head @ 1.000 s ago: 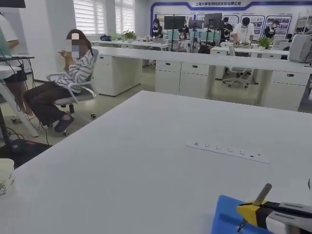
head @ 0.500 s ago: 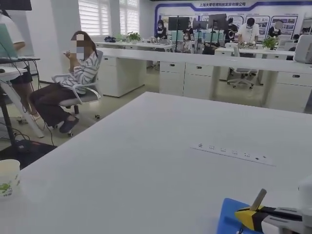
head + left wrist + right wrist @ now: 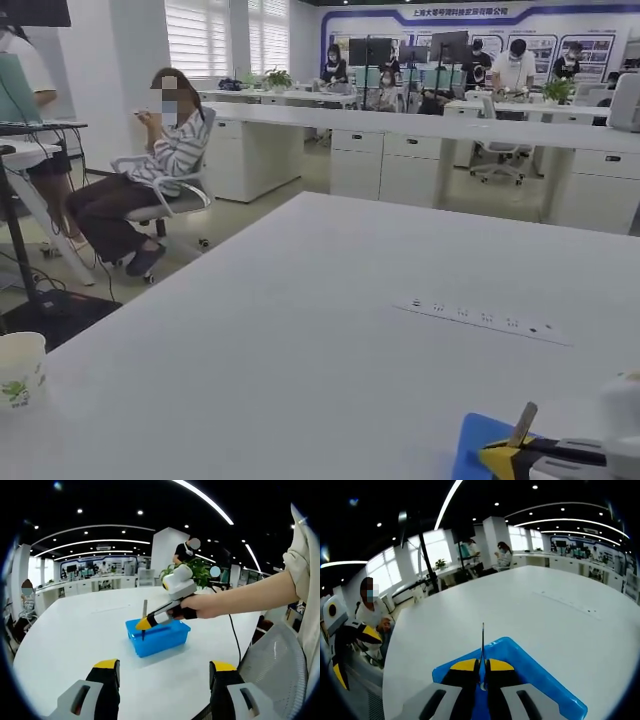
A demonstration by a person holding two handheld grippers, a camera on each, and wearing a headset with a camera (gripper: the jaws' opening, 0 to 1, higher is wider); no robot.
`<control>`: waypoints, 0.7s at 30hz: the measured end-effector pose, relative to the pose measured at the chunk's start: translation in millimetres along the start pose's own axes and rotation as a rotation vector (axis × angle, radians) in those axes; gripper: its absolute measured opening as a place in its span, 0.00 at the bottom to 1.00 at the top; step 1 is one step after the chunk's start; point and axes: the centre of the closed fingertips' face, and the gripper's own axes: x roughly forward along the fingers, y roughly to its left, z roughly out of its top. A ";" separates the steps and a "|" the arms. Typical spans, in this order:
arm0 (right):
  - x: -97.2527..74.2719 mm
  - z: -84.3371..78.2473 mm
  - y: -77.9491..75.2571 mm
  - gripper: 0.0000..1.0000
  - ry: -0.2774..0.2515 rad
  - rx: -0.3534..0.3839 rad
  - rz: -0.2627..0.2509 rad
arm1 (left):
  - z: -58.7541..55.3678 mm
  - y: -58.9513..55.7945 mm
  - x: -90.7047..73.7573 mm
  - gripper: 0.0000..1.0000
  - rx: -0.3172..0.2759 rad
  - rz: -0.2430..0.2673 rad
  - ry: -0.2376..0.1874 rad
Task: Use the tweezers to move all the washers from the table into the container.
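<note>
Your blue container (image 3: 160, 642) sits on the white table (image 3: 300, 350), an open rectangular tub. In the left gripper view you see it whole, from the side. Your right gripper (image 3: 143, 624) is poised over its near end. The tweezers (image 3: 144, 610) stand almost upright in that gripper, with the points dipping below the rim and the handle rising above the yellow fingertips. From that side the wall hides the floor of the tub, so you cannot tell what lies inside. The right gripper view looks down into it past the jaws. There the floor shows as plain blue, and any washers are too small or too hidden to make out. That view also settles the grip: your right jaws are pressed together on the tweezers, whose thin blade runs straight ahead from between the yellow pads. Your left gripper (image 3: 165, 665) hangs low at the table's near edge, well apart from the container, with its jaws spread wide and nothing between them. The head view catches a corner of the container and the right gripper's tip at the bottom right. It adds a paper cup (image 3: 20, 370) at the left edge, a power strip (image 3: 485, 320) set in the tabletop, and a seated person (image 3: 160, 150) beyond.
</note>
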 end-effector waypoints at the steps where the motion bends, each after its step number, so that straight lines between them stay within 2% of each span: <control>1: 1.2 -0.6 -0.5 0.03 0.004 -0.004 -0.001 | -0.1 0.2 0.0 0.74 -0.001 0.000 0.000; 14: 3.2 -3.2 1.4 0.04 0.010 -0.049 0.003 | 0.9 0.3 -1.0 0.73 -0.004 0.004 -0.004; 17: 3.1 -2.8 1.1 0.04 0.008 -0.042 0.003 | 1.0 0.3 -1.1 0.73 -0.002 0.005 -0.004; 21: -0.1 4.8 3.4 0.04 -0.026 -0.012 0.007 | 1.3 1.0 -1.4 0.73 -0.004 0.007 -0.005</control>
